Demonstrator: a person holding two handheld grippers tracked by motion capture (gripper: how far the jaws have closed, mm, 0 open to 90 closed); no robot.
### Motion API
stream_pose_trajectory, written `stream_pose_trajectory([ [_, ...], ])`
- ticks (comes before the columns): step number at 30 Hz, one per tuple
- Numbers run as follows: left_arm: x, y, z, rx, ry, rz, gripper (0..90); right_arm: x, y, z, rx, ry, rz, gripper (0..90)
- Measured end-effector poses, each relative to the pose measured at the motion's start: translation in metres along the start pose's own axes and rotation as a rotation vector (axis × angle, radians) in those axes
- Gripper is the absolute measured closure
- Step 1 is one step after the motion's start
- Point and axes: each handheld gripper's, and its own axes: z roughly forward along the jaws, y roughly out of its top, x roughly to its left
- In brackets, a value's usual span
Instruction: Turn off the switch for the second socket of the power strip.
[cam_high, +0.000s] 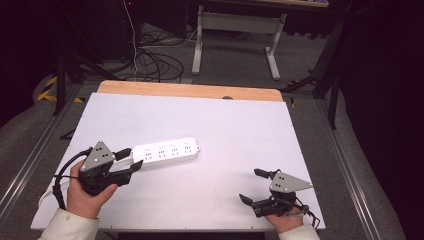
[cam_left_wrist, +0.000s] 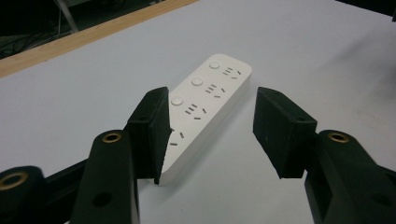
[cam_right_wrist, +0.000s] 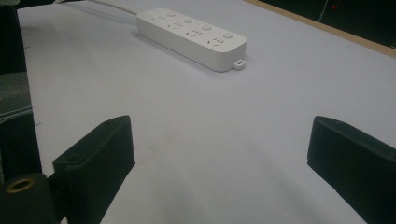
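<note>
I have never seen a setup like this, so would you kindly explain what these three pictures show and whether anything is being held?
A person sits at a white table holding hand-operated tongs in each hand. The high view looks down from above; the other two come from cameras riding on each tool. The left tongs are open with their jaws either side of the near end of a white power strip, not yet gripping it. The right tongs are open over bare table, well away from the strip. Nothing is held.

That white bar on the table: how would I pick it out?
Look at the white table, left of the middle. The power strip lies flat between the open fingers of the left gripper. It is the table's one long white block, with a row of sockets and round buttons.
</note>
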Motion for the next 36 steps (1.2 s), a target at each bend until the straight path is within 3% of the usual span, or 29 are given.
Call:
stream_pose_trajectory([
  [9, -0.001, 0.013, 0.007, 0.011, 0.005, 0.021, 49.2, 0.000, 0.000, 0.000, 0.000, 0.000, 0.001, 7.2],
  [13, 0.003, 0.017, 0.013, 0.036, -0.059, 0.004, 68.9, 0.000, 0.000, 0.000, 0.002, 0.000, 0.000, 7.1],
  [14, 0.003, 0.017, 0.013, 0.036, -0.059, 0.004, 73.0, 0.000, 0.000, 0.000, 0.002, 0.000, 0.000, 7.1],
  [16, 0.004, 0.018, 0.017, 0.047, -0.092, -0.012, 76.8, 0.000, 0.000, 0.000, 0.000, 0.000, 0.001, 7.0],
  [19, 0.006, 0.019, 0.023, 0.054, -0.103, -0.036, 89.4, 0.000, 0.000, 0.000, 0.000, 0.001, 0.000, 6.9],
  [28, 0.015, 0.022, 0.044, 0.061, -0.109, -0.132, 89.9, 0.000, 0.000, 0.000, -0.002, 0.006, 0.002, 6.6],
  [36, 0.020, 0.020, 0.065, 0.077, -0.067, -0.091, 89.9, -0.001, 0.000, 0.001, 0.001, 0.008, 0.006, 6.2],
])
